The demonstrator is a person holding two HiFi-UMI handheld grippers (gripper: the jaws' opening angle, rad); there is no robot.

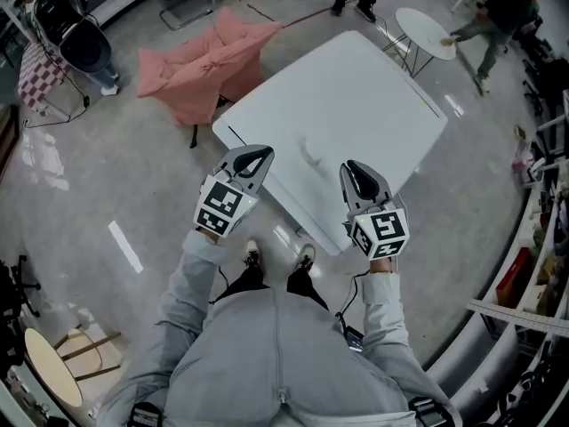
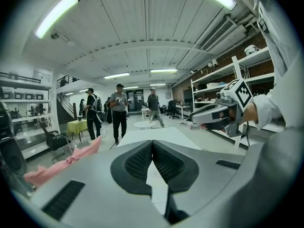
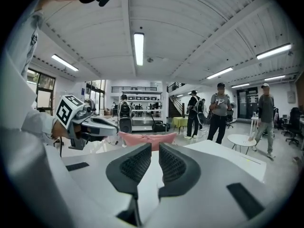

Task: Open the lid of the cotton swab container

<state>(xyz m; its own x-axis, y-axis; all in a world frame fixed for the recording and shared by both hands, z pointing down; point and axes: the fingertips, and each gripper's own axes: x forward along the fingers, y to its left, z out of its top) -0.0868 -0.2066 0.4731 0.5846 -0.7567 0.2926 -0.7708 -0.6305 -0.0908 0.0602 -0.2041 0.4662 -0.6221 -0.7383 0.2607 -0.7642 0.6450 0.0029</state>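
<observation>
A small pale container (image 1: 310, 155) sits on the white table (image 1: 356, 96), toward its near side; its lid is too faint to make out. My left gripper (image 1: 260, 155) hovers over the table's near-left edge, jaws shut with nothing between them (image 2: 152, 145). My right gripper (image 1: 350, 169) hangs to the right of the container, also shut and empty (image 3: 155, 150). Both are held level and point across the table, so neither gripper view shows the container. Each gripper view catches the other gripper: the right gripper (image 2: 219, 112) and the left gripper (image 3: 88, 123).
A chair under a pink cloth (image 1: 206, 64) stands beyond the table's left corner, and a small round white table (image 1: 425, 32) beyond its far end. Several people (image 2: 118, 109) stand farther back. Shelving (image 1: 542, 238) runs along the right; a round stool (image 1: 52, 366) is at the lower left.
</observation>
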